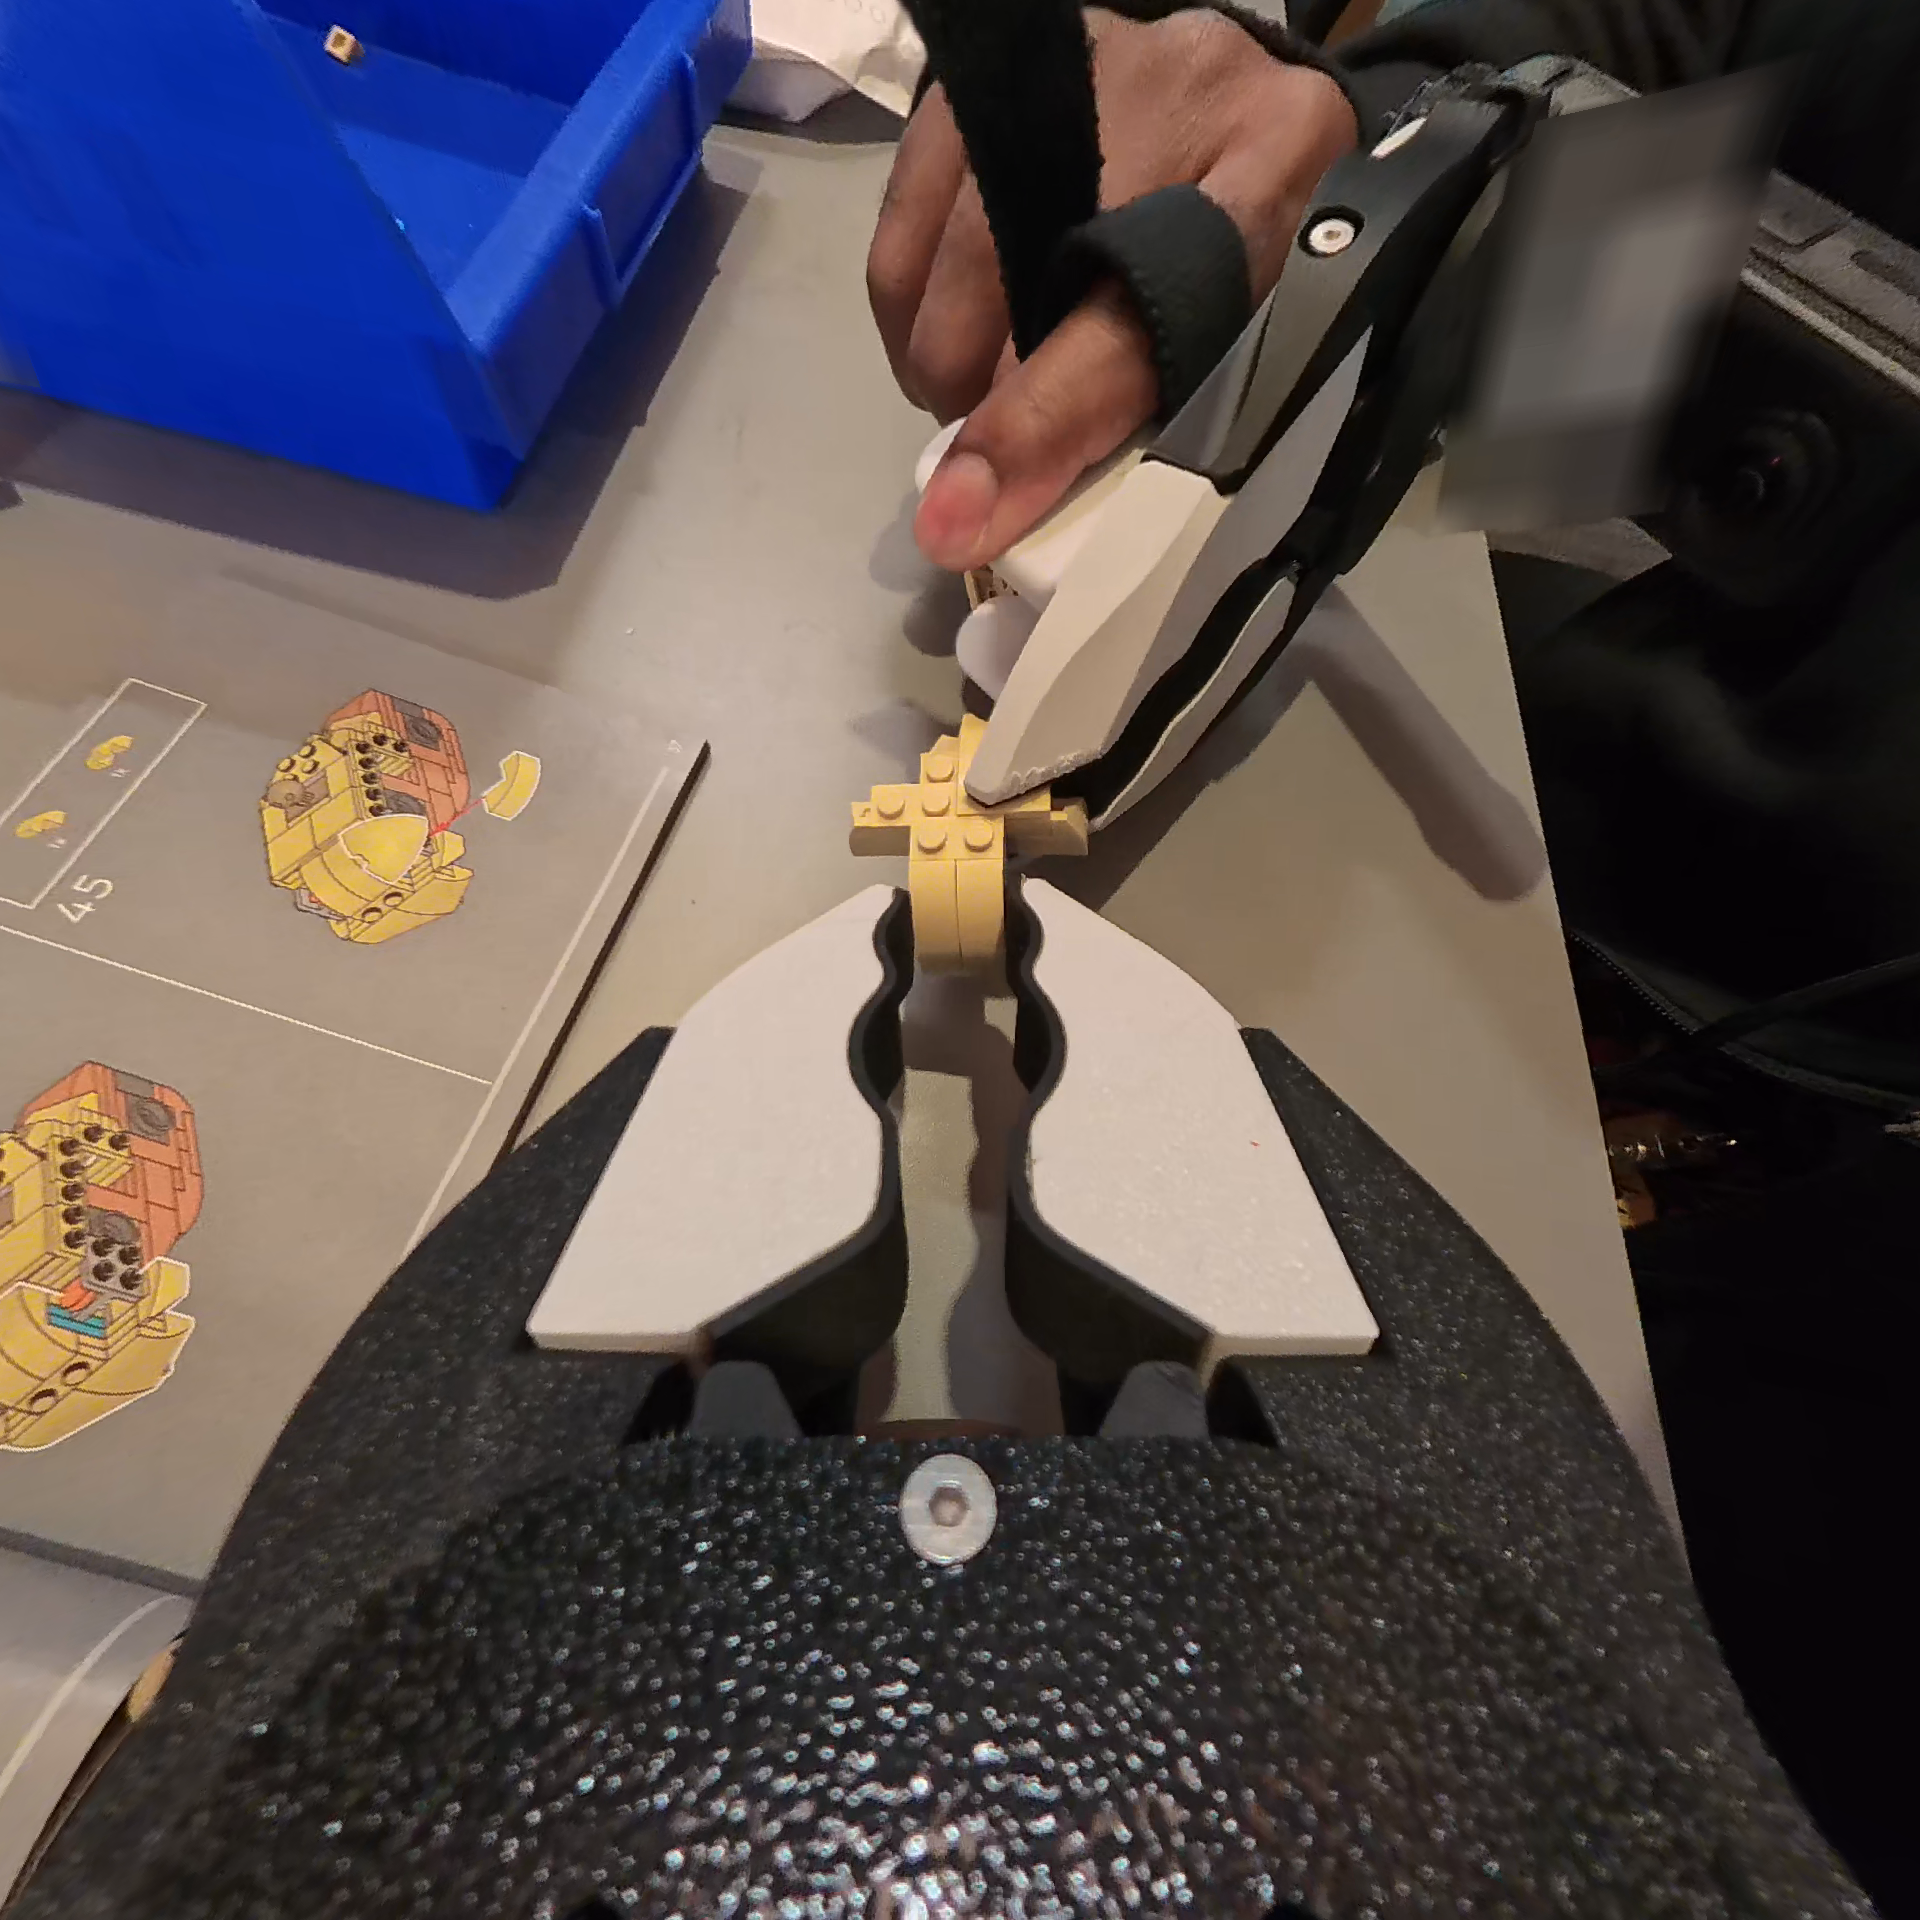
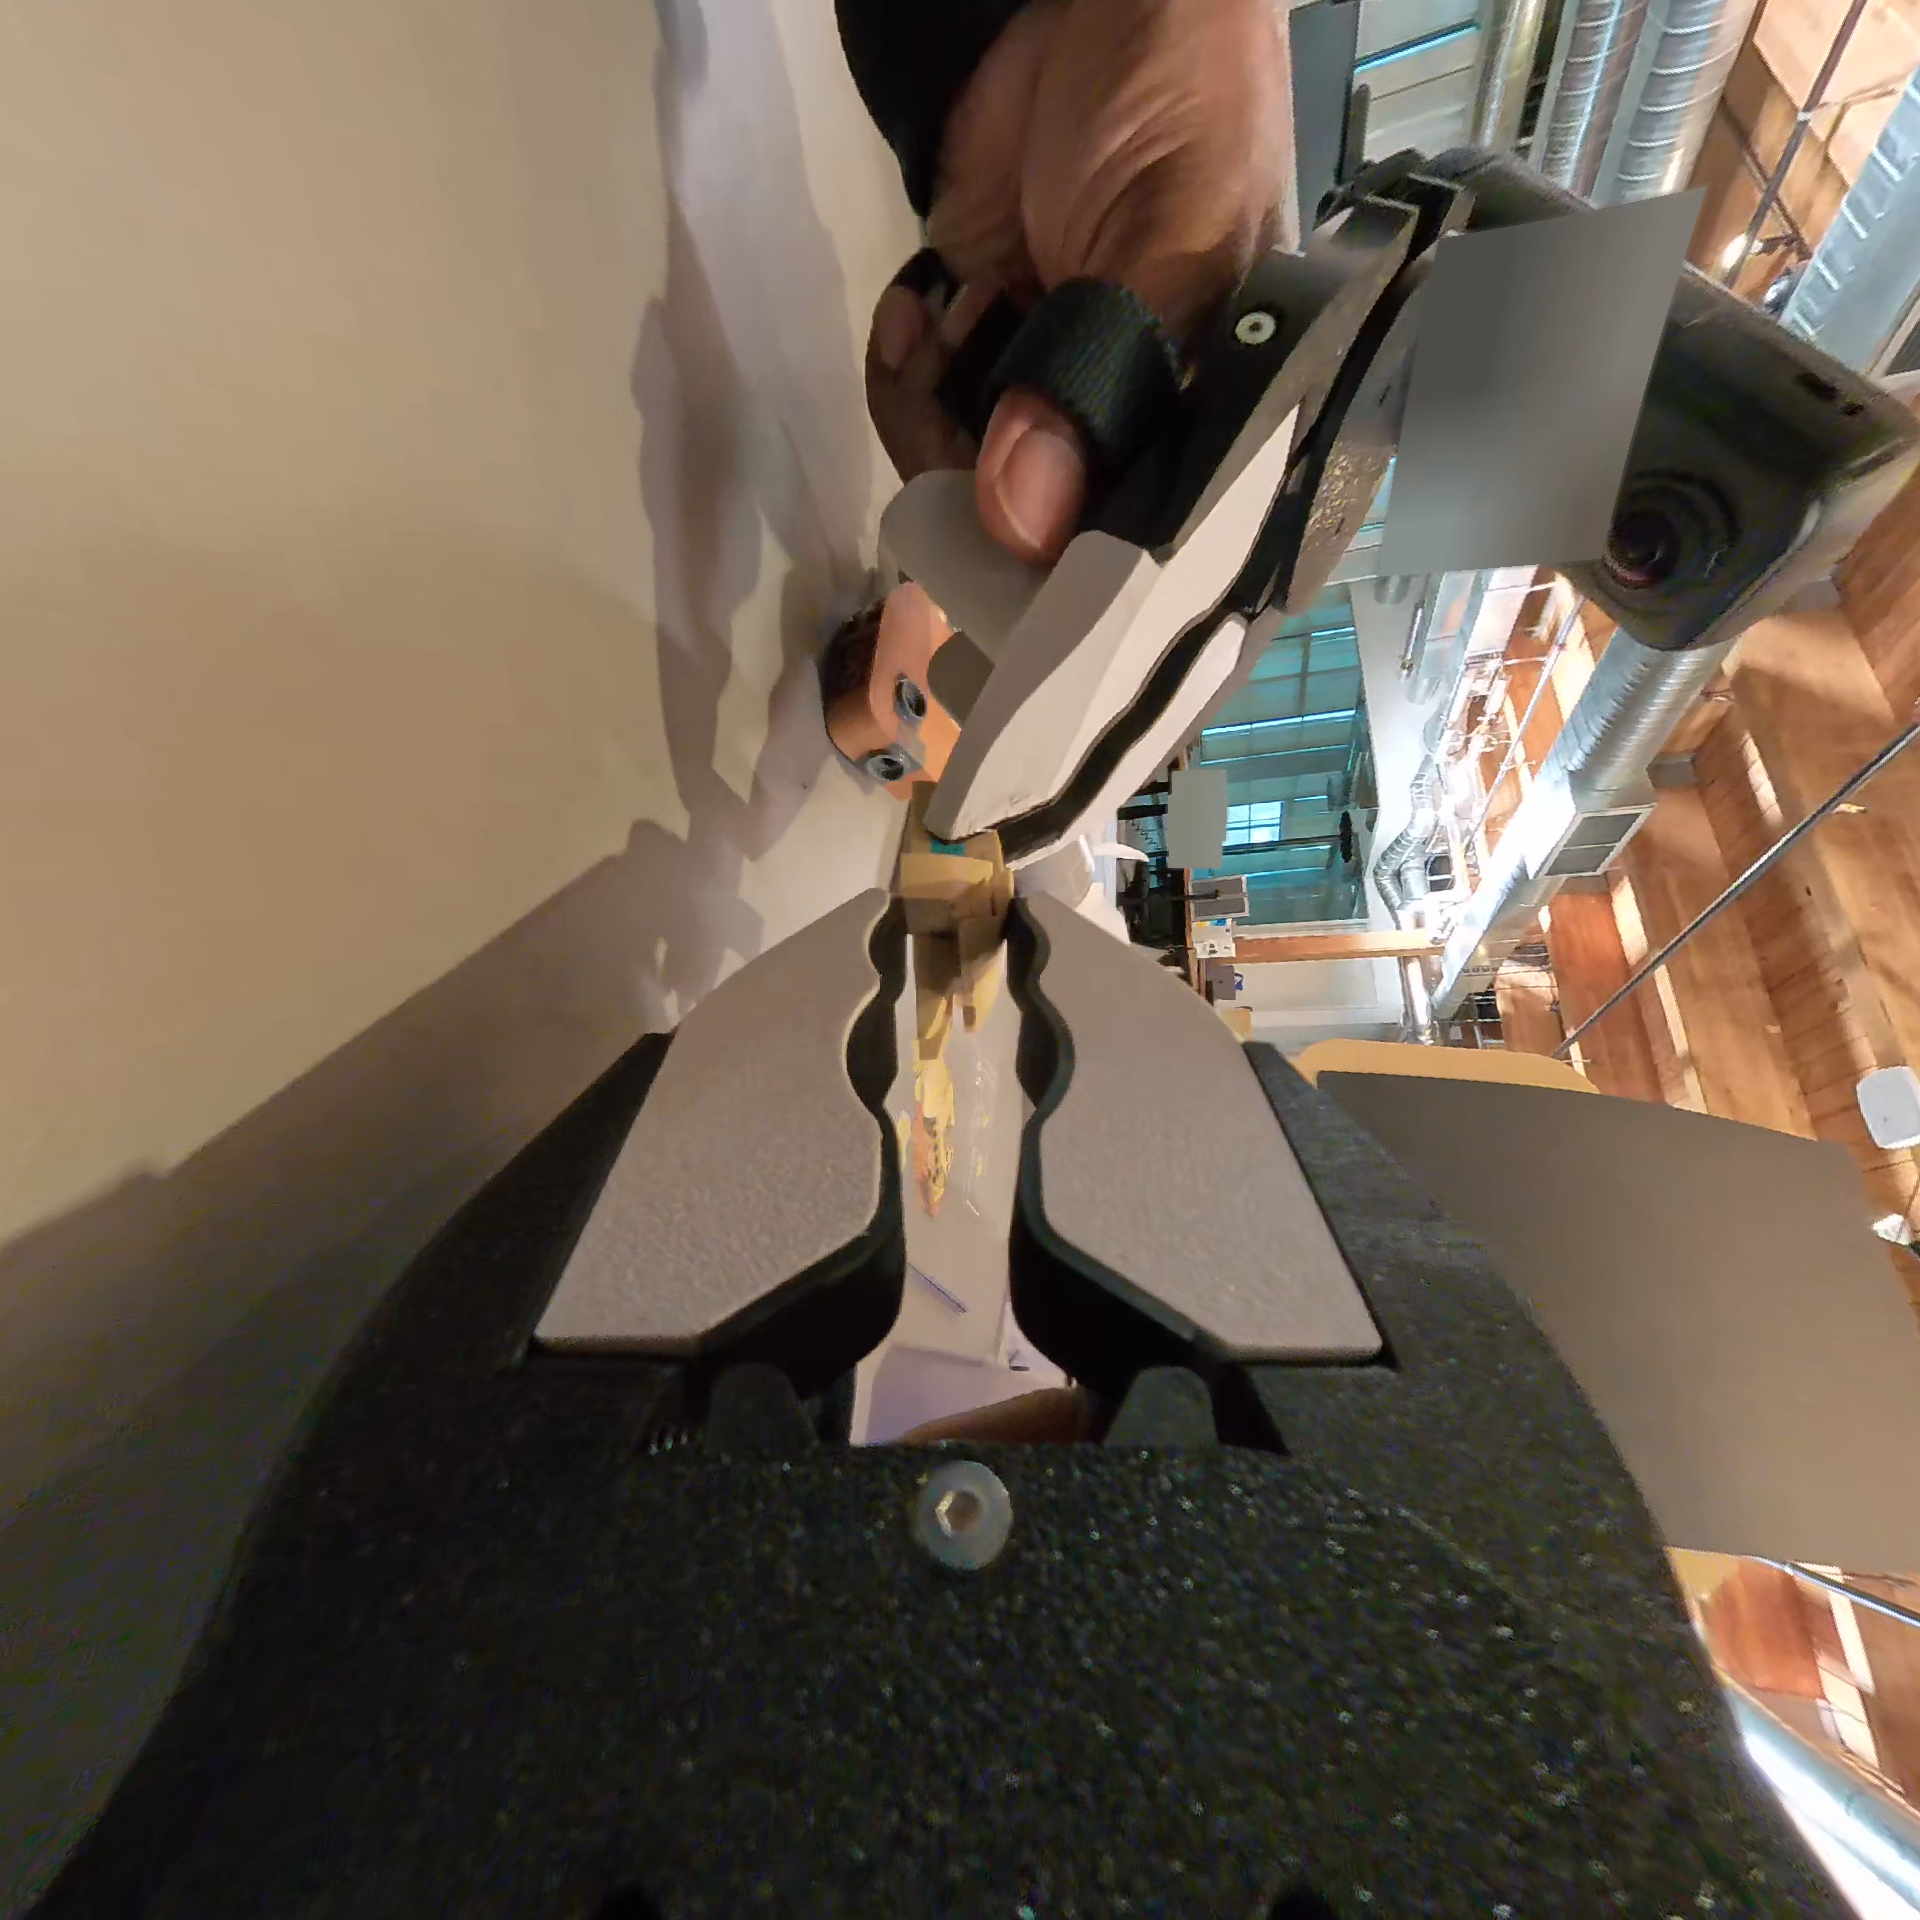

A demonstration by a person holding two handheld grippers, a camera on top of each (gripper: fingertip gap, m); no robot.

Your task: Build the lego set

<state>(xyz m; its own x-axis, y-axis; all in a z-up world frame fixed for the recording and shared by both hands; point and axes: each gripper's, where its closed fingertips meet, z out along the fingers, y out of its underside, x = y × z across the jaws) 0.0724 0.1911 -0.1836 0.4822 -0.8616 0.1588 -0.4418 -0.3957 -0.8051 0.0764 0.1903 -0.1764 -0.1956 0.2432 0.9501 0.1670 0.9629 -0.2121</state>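
Both tongs, left (image 1: 958, 914) and right (image 2: 951, 914), seemingly pinch one tan brick assembly (image 1: 956, 842) (over the tabletop (image 1: 727, 582)); squeeze evenly, aligned.

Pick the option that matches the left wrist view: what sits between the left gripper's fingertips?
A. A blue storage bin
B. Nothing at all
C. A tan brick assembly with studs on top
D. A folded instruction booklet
C. The left gripper has a tan brick assembly between its fingertips, studs showing on top, while the right gripper meets the same piece from above; the blue bin and the booklet lie off to the left.
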